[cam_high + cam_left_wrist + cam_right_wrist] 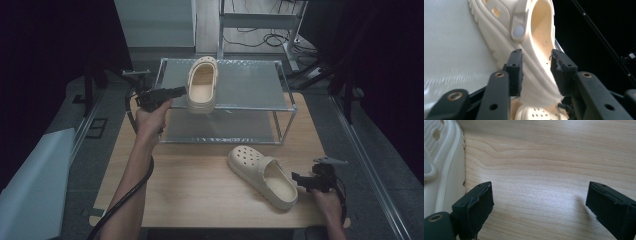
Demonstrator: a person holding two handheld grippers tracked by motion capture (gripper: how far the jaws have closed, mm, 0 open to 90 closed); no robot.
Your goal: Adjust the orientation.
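At upper centre, the left gripper clamps a cream clog on the metal rack; next, release it. The right gripper rests spread open.

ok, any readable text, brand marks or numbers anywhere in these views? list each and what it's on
None readable.
Clog on the rack: no legible marking; its strap rivet looks blank.
Clog on the table: no brand or size visible.
Rack, table and both grippers: no labels or numbers.
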